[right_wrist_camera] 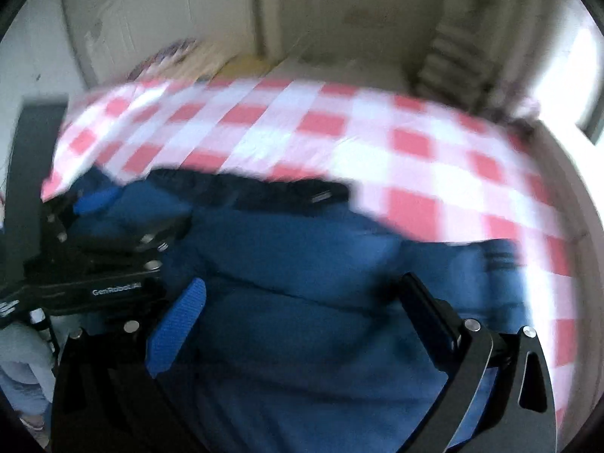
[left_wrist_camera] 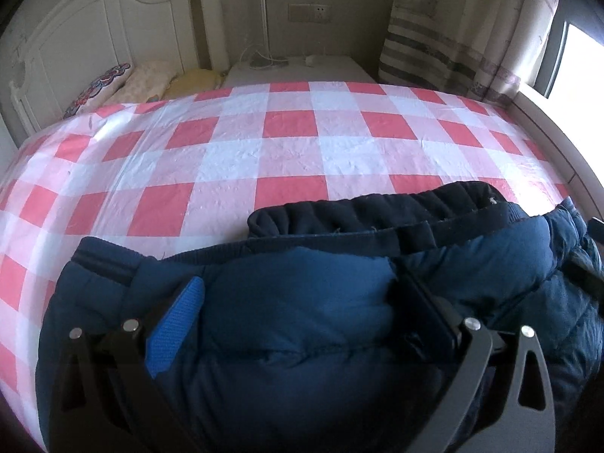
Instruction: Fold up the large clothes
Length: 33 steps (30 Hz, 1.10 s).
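A padded navy blue garment (left_wrist_camera: 302, 302) with a black ribbed band (left_wrist_camera: 377, 211) lies bunched on the near edge of the red-and-white checked bed cover (left_wrist_camera: 264, 151). My left gripper (left_wrist_camera: 298, 294) is open, its fingers spread wide over the padded fabric, pressing on it. My right gripper (right_wrist_camera: 302, 294) is open too, fingers wide over the same garment (right_wrist_camera: 321, 264). The right wrist view is blurred by motion. The left gripper (right_wrist_camera: 113, 219) shows at the left of that view, on the garment.
Pillows (left_wrist_camera: 143, 79) lie at the white headboard (left_wrist_camera: 94, 30) at the far left. A bedside table (left_wrist_camera: 298, 68) with cables stands behind the bed. Curtains (left_wrist_camera: 453, 30) and a bright window (left_wrist_camera: 577, 60) are at the right.
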### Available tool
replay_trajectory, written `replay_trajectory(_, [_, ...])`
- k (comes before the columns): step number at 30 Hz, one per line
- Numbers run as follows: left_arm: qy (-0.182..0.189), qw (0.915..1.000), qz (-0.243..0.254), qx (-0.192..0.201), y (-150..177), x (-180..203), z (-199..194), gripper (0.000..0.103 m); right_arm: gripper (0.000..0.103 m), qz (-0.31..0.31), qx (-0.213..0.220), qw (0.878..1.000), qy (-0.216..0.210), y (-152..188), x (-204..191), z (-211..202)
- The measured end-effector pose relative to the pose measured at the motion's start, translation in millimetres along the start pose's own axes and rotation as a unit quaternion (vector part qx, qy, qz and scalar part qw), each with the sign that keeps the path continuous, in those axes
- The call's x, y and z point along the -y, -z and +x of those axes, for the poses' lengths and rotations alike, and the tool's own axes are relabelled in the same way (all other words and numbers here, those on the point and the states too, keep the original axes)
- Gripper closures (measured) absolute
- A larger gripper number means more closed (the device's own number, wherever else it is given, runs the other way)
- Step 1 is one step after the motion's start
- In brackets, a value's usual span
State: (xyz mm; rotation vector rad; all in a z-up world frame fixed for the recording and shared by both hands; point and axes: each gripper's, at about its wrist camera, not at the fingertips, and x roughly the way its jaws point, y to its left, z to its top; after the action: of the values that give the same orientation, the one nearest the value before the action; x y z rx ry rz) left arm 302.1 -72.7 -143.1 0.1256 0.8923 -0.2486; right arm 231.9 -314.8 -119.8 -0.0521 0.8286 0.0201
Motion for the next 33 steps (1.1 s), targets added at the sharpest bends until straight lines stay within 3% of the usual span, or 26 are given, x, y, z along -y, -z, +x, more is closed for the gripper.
replay_trajectory(3, [0.004,1.0000,-0.002,0.001,0.4,-1.3,-0.8,0.002,0.005,0.090,-0.003,0.995,0.050,14.4,64.2,7.0])
replay_trajectory(6, [0.004,1.0000,-0.002,0.001,1.4,-1.5,-1.0,0.002,0.004,0.196,-0.026,0.980,-0.025,30.4,107.6,26.7])
replay_trajectory(10, [0.005,1.0000,-0.002,0.001,1.5,-2.6,-1.9,0.002,0.004,0.161,-0.027,0.987,0.017,27.6,91.7,26.4])
replay_trajectory(16, [0.010,0.9999,-0.007,-0.012,0.3,-4.6,-12.2,0.002,0.005,0.179,-0.025,0.984,0.001,28.5,98.5,20.3])
replay_trajectory(18, [0.012,0.9998,-0.017,-0.001,4.0,-9.8,-32.7,0.002,0.005,0.186,-0.007,0.982,0.011,26.0,97.0,2.0])
replay_trajectory(19, [0.010,0.9997,-0.013,0.016,7.7,-10.0,-51.8,0.002,0.005,0.195,0.018,0.981,-0.006,26.0,93.5,-14.9])
replay_trajectory(21, [-0.001,0.9993,0.011,0.034,16.9,-5.6,-77.8,0.002,0.005,0.166,0.050,0.984,-0.033,25.5,71.6,-45.6])
replay_trajectory(24, [-0.016,0.9974,0.038,0.060,36.1,-1.9,-99.8,0.002,0.005,0.059,0.039,0.997,-0.037,27.0,22.0,-65.5])
replay_trajectory(27, [-0.043,0.9976,0.052,0.019,62.3,0.9,-67.3,0.002,0.005,-0.050,0.013,0.998,-0.038,46.0,-36.3,-66.8])
replay_trajectory(29, [-0.035,0.9985,0.040,0.015,68.7,-1.6,-53.8,0.002,0.005,-0.111,-0.023,0.993,-0.017,69.3,-70.6,-39.7])
replay_trajectory(31, [-0.042,0.9980,0.046,0.014,66.3,2.5,-53.0,0.002,0.004,-0.105,0.000,0.994,-0.016,74.4,-75.0,-35.5])
replay_trajectory(33, [-0.042,0.9980,0.046,0.015,66.3,3.4,-52.2,0.002,0.004,-0.093,-0.003,0.995,-0.026,73.2,-69.7,-35.5])
